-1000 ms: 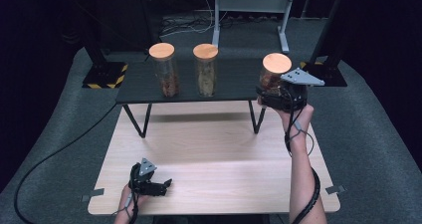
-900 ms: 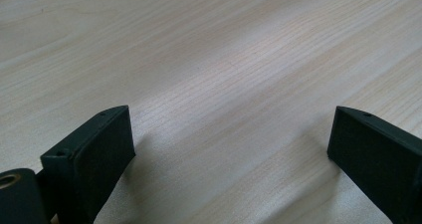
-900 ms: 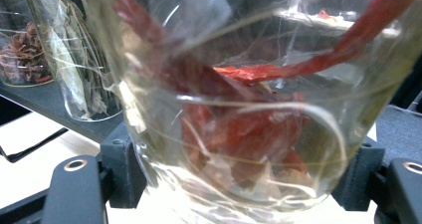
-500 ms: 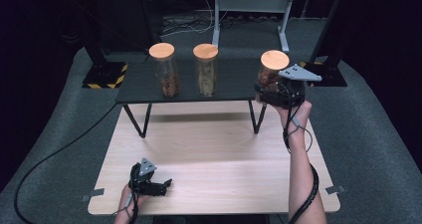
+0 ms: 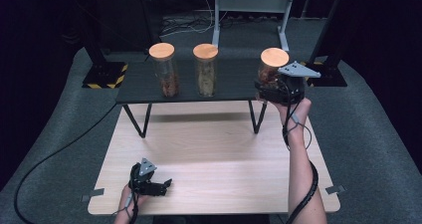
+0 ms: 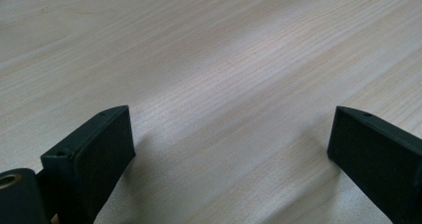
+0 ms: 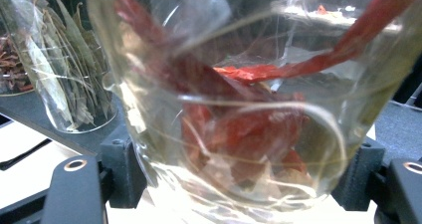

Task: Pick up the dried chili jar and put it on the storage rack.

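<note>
Nothing shifted since earlier frame: your right gripper (image 5: 272, 87) stayed clamped on chilli jar (image 5: 270, 70) at shelf (image 5: 139, 87) right end; left gripper (image 5: 158, 186) gaped empty on worktop (image 5: 224, 149). Keep jar upright, grip low.

Left forearm enters at the bottom edge of the high view, short reach, hand low and close to the person. Left gripper (image 5: 158, 186) lies on its side in that hand, jaws pointing toward the right of the high view, grey three-cornered plate on top. Its own view shows both black jaws spread wide, nothing between them. Right arm stretched far forward, forearm long and nearly straight, cable looping down along it. Right hand (image 5: 293, 107) raised, wrist bent back. Right gripper (image 5: 266, 87) held roughly level, jaws clamped on either side of a glass jar (image 7: 239, 109).
</note>
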Tool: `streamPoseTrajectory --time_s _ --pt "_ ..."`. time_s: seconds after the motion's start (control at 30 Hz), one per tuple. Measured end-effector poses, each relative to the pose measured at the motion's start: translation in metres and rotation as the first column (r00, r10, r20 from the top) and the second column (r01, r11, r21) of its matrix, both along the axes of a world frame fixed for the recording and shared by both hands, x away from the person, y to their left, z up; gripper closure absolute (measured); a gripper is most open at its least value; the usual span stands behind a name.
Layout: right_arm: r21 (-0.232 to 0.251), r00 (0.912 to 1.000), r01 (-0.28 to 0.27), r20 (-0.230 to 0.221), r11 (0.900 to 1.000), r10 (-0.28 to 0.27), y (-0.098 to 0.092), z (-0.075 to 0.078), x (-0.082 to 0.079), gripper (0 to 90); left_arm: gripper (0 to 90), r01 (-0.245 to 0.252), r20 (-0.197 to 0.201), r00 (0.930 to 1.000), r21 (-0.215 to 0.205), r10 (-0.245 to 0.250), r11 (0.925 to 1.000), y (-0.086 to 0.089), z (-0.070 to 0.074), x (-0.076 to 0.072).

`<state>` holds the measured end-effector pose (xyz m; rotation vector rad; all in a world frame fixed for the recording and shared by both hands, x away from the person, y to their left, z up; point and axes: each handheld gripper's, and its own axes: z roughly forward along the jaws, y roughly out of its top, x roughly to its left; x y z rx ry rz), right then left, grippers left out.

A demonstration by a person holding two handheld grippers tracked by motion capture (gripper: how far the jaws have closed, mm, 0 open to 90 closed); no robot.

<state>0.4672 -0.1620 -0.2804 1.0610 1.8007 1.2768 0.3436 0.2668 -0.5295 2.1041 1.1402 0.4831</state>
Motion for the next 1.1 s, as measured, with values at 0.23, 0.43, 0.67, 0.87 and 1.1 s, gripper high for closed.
streamPoseTrajectory --time_s 0.23,0.43,0.67,0.87,1.1 --pt "0.001 1.0 -0.004 -0.005 1.0 0.004 0.006 -0.002 0.004 24.4 3.5 0.001 0.0 1.0 0.0 -0.001 1.0 0.0 0.0 0.0" --pt "-0.008 0.9998 -0.01 -0.016 1.0 0.01 0.011 -0.003 0.01 24.4 3.5 0.001 0.0 1.0 0.0 -0.001 1.0 0.0 0.0 0.0" --pt "0.006 0.9995 -0.018 -0.026 1.0 0.019 0.016 -0.004 0.016 24.4 3.5 0.001 0.0 1.0 0.0 -0.001 1.0 0.0 0.0 0.0" --pt "0.016 0.9993 -0.022 -0.032 1.0 0.022 0.017 -0.004 0.02 24.4 3.5 0.003 0.0 1.0 0.002 -0.003 1.0 0.0 0.0 0.0" --pt "0.042 0.9989 -0.018 -0.042 0.999 0.02 0.017 -0.007 0.025 24.4 3.6 0.002 0.0 1.0 -0.001 -0.002 1.0 0.0 0.0 0.0"
